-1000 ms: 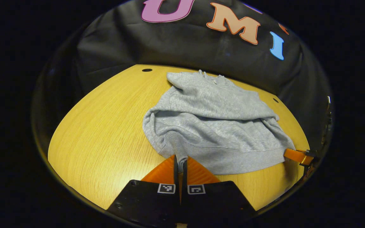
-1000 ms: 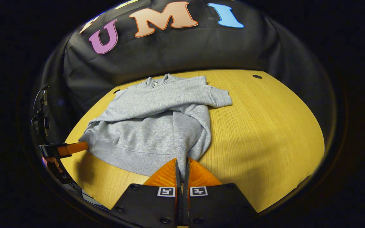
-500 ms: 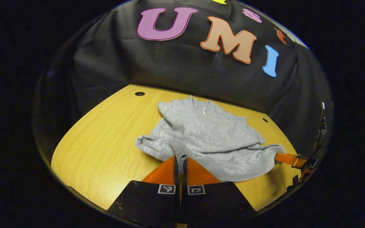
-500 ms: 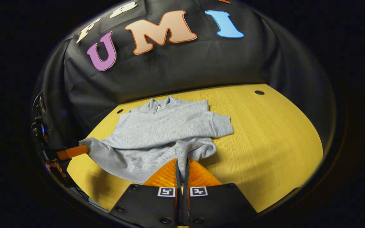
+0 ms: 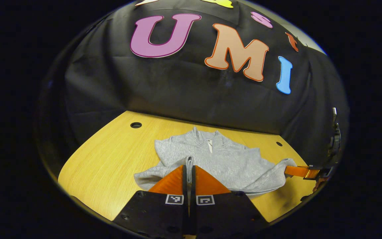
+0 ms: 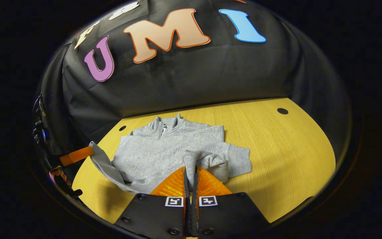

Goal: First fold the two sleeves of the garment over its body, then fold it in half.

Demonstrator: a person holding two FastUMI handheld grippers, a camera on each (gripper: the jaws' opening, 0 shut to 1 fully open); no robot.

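A grey sweatshirt (image 5: 224,162) (image 6: 164,149) lies on the yellow wooden table, collar toward the booth wall, both sleeves folded across its body. My left gripper (image 5: 189,166) is shut on the bottom hem at one corner, held up over the body. My right gripper (image 6: 190,167) is shut on the hem at the other corner, also raised. Each view shows the other gripper off to the side, pinching its hem corner: the right gripper (image 5: 293,170) and the left gripper (image 6: 86,152). The lifted hem hangs in a fold between them.
The table (image 6: 277,156) has bare wood to the right of the garment and more bare wood (image 5: 111,156) to the left in the left gripper view. Small round holes (image 5: 135,125) (image 6: 282,111) sit near the back corners. The black cloth wall stands just behind the collar.
Both grippers have lifted the hem off the table and carried it forward toward the collar. The lower half of the sweatshirt now rises and bends over the upper half.
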